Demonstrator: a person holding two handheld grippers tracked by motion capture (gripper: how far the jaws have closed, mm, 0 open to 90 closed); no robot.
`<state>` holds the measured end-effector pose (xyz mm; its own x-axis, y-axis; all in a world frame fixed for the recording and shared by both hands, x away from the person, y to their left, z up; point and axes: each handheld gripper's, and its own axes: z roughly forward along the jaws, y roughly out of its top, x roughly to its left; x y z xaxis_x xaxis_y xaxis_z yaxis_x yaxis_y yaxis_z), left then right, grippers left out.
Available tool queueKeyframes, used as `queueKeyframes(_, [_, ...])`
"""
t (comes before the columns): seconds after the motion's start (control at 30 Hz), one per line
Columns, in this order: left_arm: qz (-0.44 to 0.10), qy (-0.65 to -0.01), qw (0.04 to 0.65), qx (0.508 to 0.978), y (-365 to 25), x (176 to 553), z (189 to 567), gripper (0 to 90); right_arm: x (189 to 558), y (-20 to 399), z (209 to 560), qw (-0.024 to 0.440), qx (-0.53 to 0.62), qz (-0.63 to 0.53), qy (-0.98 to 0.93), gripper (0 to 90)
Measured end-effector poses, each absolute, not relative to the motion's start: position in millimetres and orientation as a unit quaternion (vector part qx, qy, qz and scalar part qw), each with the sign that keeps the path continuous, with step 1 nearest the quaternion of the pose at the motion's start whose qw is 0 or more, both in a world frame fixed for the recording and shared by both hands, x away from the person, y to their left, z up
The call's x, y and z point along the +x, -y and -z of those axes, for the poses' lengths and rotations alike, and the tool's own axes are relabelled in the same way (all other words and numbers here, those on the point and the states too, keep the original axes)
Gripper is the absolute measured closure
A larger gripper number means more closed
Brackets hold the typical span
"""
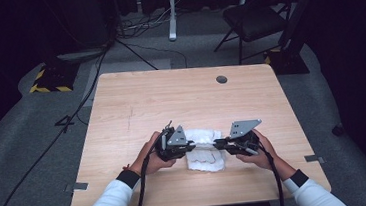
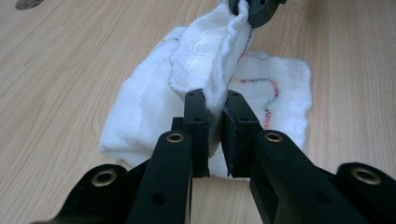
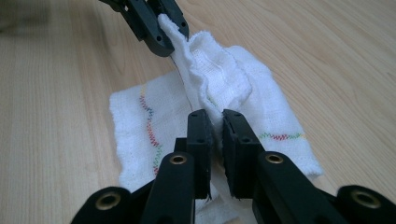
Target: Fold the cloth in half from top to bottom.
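Clearly, everything sat on a pale wooden table with a fine straight grain, a small dark round grommet set near its far edge. Toward the near middle of the top lay the white cloth, a soft, loosely woven gauze-like square with frayed fuzzy hems and a wavy line of multicoloured zigzag stitching running across it.

On the left, the left gripper was a matte black plastic tool with brass-coloured rivets on its arms and a grey three-cornered plate on top, held in the person's left hand. In the left gripper view its two flat black jaws stood nearly together, pinching a raised fold of the cloth between them.

In the middle, part of the cloth lay flat on the wood, while an upper layer was lifted into a bunched ridge stretched between the two tools.

On the right, the right gripper, of the same black build with its own grey plate, was held in the right hand. In the right gripper view its jaws were likewise pressed close on the other end of that ridge of cloth, with the flat stitched layer spreading beneath and to either side of them.
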<state>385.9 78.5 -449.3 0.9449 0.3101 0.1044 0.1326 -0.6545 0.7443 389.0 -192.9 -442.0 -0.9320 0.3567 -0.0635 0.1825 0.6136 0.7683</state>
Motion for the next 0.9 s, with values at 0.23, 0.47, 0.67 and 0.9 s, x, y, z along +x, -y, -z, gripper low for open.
queueKeyframes(0.23, [-0.107,-0.116,0.382,0.911,-77,381,457,80.0,385,193,449,0.093,0.148,-0.401,-0.899,80.6])
queueKeyframes(0.47, [-0.104,-0.109,0.369,0.917,-76,373,464,78.5,378,193,457,0.082,0.138,-0.388,-0.907,80.1])
queueKeyframes(0.67, [-0.101,-0.108,0.359,0.921,-75,367,470,76.1,373,193,462,0.075,0.135,-0.38,-0.912,80.5])
queueKeyframes(0.9, [-0.098,-0.104,0.356,0.924,-74,363,473,73.1,368,194,470,0.067,0.135,-0.368,-0.918,80.5])
